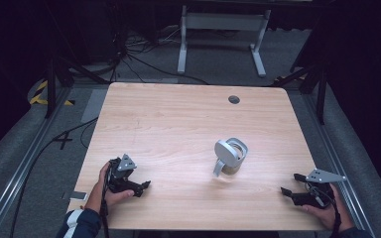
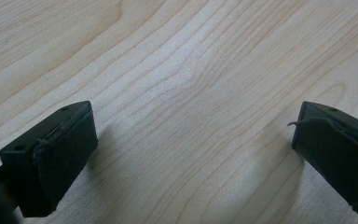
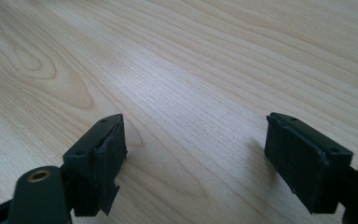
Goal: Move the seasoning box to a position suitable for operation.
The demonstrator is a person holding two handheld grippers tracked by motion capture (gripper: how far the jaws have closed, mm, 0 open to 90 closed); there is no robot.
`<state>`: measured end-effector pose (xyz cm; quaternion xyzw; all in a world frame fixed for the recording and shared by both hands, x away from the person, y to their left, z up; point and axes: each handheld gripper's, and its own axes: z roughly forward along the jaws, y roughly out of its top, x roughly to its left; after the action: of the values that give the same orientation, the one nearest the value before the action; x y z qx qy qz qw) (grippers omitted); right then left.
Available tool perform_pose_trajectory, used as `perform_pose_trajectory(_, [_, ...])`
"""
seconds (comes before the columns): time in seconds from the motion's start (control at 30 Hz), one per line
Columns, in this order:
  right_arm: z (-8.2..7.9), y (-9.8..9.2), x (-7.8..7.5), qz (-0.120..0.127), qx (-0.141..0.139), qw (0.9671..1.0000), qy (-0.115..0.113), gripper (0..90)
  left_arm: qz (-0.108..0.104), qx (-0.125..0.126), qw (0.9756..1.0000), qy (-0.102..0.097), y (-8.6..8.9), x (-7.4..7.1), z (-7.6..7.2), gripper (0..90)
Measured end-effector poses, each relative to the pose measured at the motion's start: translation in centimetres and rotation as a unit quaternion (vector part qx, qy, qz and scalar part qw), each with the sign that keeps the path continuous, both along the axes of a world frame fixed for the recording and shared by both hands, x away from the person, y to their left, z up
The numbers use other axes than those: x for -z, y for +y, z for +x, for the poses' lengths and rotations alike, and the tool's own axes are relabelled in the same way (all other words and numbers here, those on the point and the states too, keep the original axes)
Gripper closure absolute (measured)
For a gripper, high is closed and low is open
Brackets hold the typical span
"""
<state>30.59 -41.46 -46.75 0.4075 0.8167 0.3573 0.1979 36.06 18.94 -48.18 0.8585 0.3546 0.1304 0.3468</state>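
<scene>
A grey round object with a handle-like strap (image 1: 229, 155), perhaps a cup or a tape holder, stands right of the middle of the light wooden table (image 1: 178, 119). My left gripper (image 1: 144, 188) rests near the front left edge, held by a hand, jaws pointing right and open. The right gripper (image 1: 289, 183) lies near the front right corner, jaws pointing left and open. Both are well apart from the grey object. In the left gripper view the gripper (image 2: 193, 154) has only bare wood between its pads; the same holds for the gripper (image 3: 193, 154) in the right gripper view.
A dark round cable hole (image 1: 233, 99) sits near the table's far edge. A small flat device (image 1: 78, 196) lies by the front left corner. A white frame (image 1: 223, 29) and cables (image 1: 129, 54) are on the floor behind; metal rails run along both sides.
</scene>
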Motion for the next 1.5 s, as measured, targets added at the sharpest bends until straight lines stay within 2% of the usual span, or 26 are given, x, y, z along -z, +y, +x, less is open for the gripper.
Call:
perform_pose_trajectory(0.37, [0.0, 0.1, -0.1, -0.006, 0.005, 1.0, 0.003, 20.8, 0.001, -0.001, 1.0, -0.002, 0.0, 0.0, 0.0, 0.5])
perform_pose_trajectory(0.47, [-0.1, 0.1, -0.2, -0.008, 0.007, 0.9999, 0.004, 24.3, 0.001, 0.0, 1.0, -0.003, 0.0, 0.0, 0.0, 0.5])
perform_pose_trajectory(0.63, [-0.2, 0.2, -0.6, 0.002, -0.002, 1.0, 0.009, 46.6, 0.001, 0.0, 1.0, -0.003, 0.0, 0.0, 0.0, 0.5])
perform_pose_trajectory(0.67, [-0.2, 0.3, -0.8, 0.003, -0.006, 1.0, 0.006, 53.8, 0.001, -0.001, 1.0, -0.002, 0.0, 0.0, 0.0, 0.5])
perform_pose_trajectory(0.8, [-0.7, 0.9, -1.8, 0.025, -0.025, 0.9993, -0.011, 72.7, 0.001, 0.0, 1.0, -0.002, 0.0, 0.0, 0.0, 0.4])
perform_pose_trajectory(0.87, [-0.8, 1.3, -2.3, 0.032, -0.036, 0.9987, -0.019, 80.9, 0.001, 0.0, 1.0, -0.002, 0.0, 0.0, 0.0, 0.5])
perform_pose_trajectory(0.97, [-1.0, 2.0, -3.0, 0.037, -0.051, 0.9976, -0.03, 87.5, 0.001, 0.0, 1.0, -0.002, 0.0, 0.0, 0.0, 0.5])
perform_pose_trajectory(1.07, [-1.1, 3.2, -4.0, 0.04, -0.071, 0.9958, -0.042, 89.3, 0.001, 0.0, 1.0, -0.002, 0.0, 0.0, 0.0, 0.4])
perform_pose_trajectory(1.17, [-1.1, 3.9, -4.5, 0.043, -0.079, 0.9947, -0.05, 89.5, 0.001, 0.0, 1.0, -0.002, 0.0, 0.0, 0.0, 0.4])
perform_pose_trajectory(1.23, [-1.0, 4.9, -5.2, 0.048, -0.094, 0.9929, -0.057, 89.6, 0.001, 0.0, 1.0, -0.002, 0.0, 0.0, 0.0, 0.4])
perform_pose_trajectory(1.5, [-0.8, 7.3, -6.4, 0.041, -0.125, 0.9891, -0.067, 89.6, 0.001, 0.0, 1.0, -0.002, 0.0, 0.0, 0.0, 0.4])
